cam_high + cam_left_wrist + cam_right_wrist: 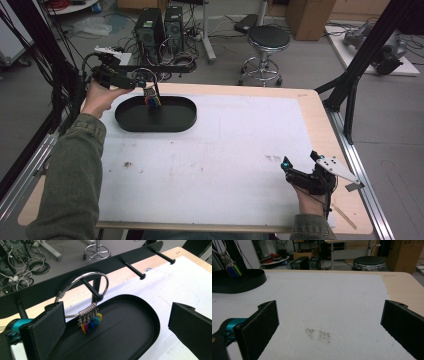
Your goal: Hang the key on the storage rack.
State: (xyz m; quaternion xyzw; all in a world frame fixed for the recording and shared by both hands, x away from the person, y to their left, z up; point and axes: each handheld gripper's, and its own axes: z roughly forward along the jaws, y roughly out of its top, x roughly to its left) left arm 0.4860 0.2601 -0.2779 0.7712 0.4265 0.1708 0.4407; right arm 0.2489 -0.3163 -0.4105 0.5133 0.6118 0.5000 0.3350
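Hanging from a black peg (93, 290) of the rack (37, 290) at the far left of the table, the steel key ring (82, 293) carries a bunch of coloured key tags (90, 323) that dangle just above the black oval tray (140, 335). The ring loops over the peg, so the peg alone bears its weight and nothing grips it. Two more pegs (133, 270) to the right stand bare. The tray below looks placed to catch whatever slips off. The left gripper (115, 322) sits just near of the ring with its jaws spread wide, free of the metal, apparently to let the ring settle on the peg. Well apart, at the near right of the white mat (225, 150), the right gripper (292, 170) rests idle, jaws wide with nothing between them.
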